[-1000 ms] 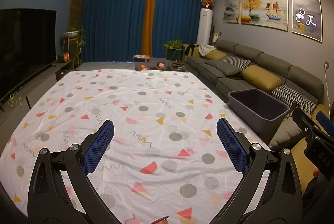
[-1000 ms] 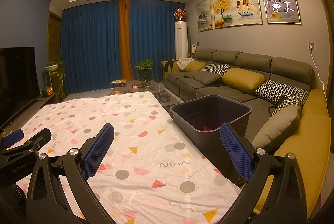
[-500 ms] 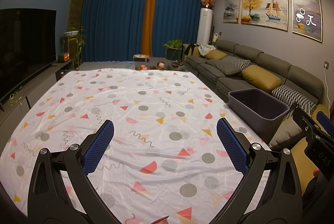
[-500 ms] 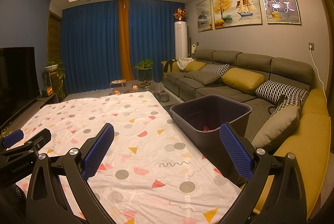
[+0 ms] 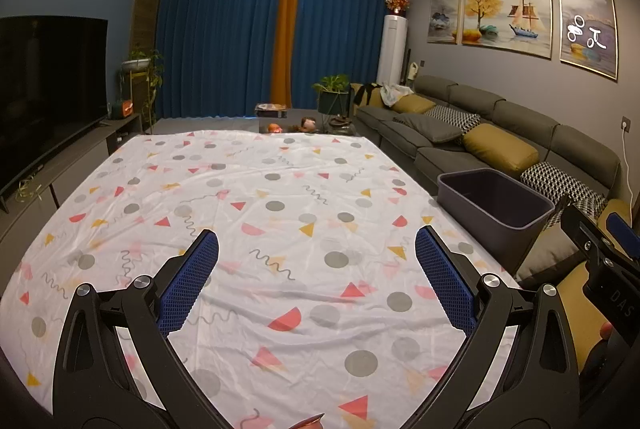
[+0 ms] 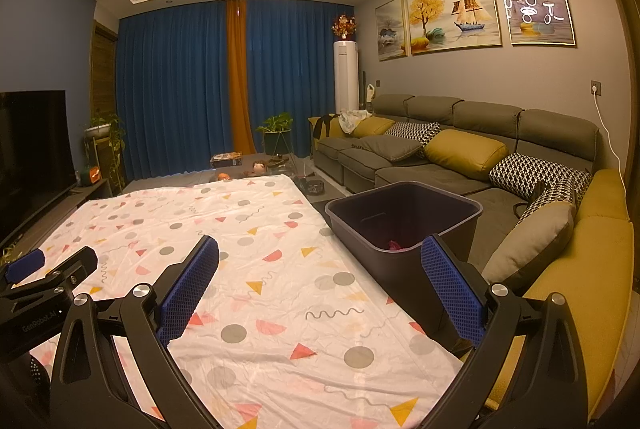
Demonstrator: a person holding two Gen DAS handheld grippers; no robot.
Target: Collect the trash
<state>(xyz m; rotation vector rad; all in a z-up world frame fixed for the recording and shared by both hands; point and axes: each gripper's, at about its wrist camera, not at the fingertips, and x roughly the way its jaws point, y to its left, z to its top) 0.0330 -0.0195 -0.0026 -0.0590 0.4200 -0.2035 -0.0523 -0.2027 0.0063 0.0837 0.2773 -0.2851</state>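
Note:
A dark grey bin (image 6: pixel 404 225) stands beside the table's right edge, against the sofa; it also shows in the left wrist view (image 5: pixel 494 205). A small pink-red piece of trash (image 6: pixel 394 245) lies inside it. My left gripper (image 5: pixel 316 249) is open and empty above the patterned tablecloth (image 5: pixel 280 197). My right gripper (image 6: pixel 320 257) is open and empty over the table's right part, near the bin. A small reddish object (image 5: pixel 310 421) peeks in at the bottom edge of the left wrist view.
A grey sofa (image 6: pixel 440 157) with yellow and patterned cushions runs along the right. A TV (image 5: pixel 44 81) on a low cabinet stands at the left. A coffee table with small items (image 5: pixel 288 125) and a potted plant (image 5: pixel 332 93) lie beyond the table's far edge.

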